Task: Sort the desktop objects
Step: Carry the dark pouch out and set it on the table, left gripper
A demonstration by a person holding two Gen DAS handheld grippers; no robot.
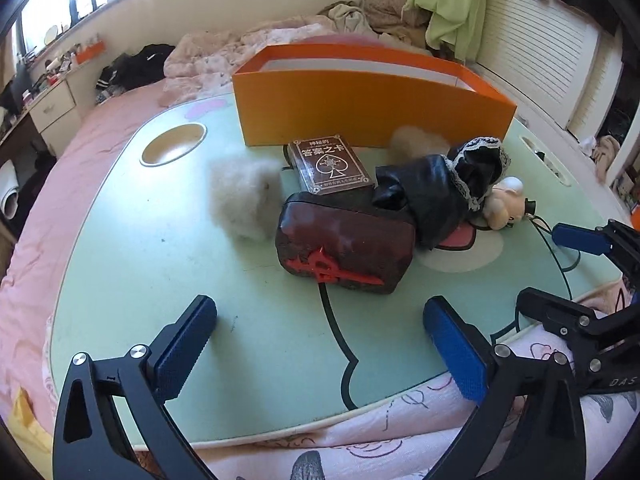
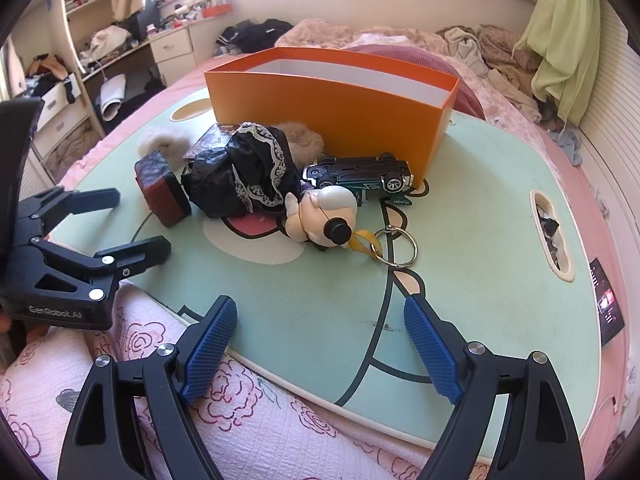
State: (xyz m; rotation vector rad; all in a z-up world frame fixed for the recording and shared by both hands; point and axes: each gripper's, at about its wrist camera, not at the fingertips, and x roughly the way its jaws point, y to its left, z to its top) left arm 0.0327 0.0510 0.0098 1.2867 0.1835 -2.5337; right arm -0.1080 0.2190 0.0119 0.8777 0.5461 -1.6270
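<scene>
Your left gripper (image 1: 320, 354) sits bottom centre of the left wrist view, jaws spread wide w/ nothing between them; ribbed blue rubber pads on black metal fingers. Just above it, mid-frame, lies the dark red case (image 1: 346, 246): rounded rectangular block, scuffed leathery skin, a raised bright-red plastic emblem on its near face. It rests flat on the table (image 1: 140, 248), a mint-green smooth top w/ cartoon line art and a round cup recess at upper left.

Behind the case, touching its far edge: the card box (image 1: 331, 164), brown, glossy clear sleeve, spade mark and printed characters. Left of both is a grey fluff ball (image 1: 244, 200), soft, blurry edges. Right of the card box there's black shiny fabric (image 1: 436, 192) w/ a white lace trim, crumpled. A second tan fluff ball (image 1: 416, 142) sits against the orange box (image 1: 360, 116), stiff card walls, white inside, open top, at upper centre.

Your right gripper (image 2: 320, 350), bottom centre of the right wrist view, is also parted and empty, pads over the table's near edge. Ahead of it: a cream plastic figurine (image 2: 324, 210) w/ a black round cap, yellow strap and metal key ring (image 2: 396, 246). A teal toy car (image 2: 360, 178) lies belly-up just beside the orange box's right corner. Pink floral quilted fabric (image 2: 240, 432) fills the bottom.
</scene>
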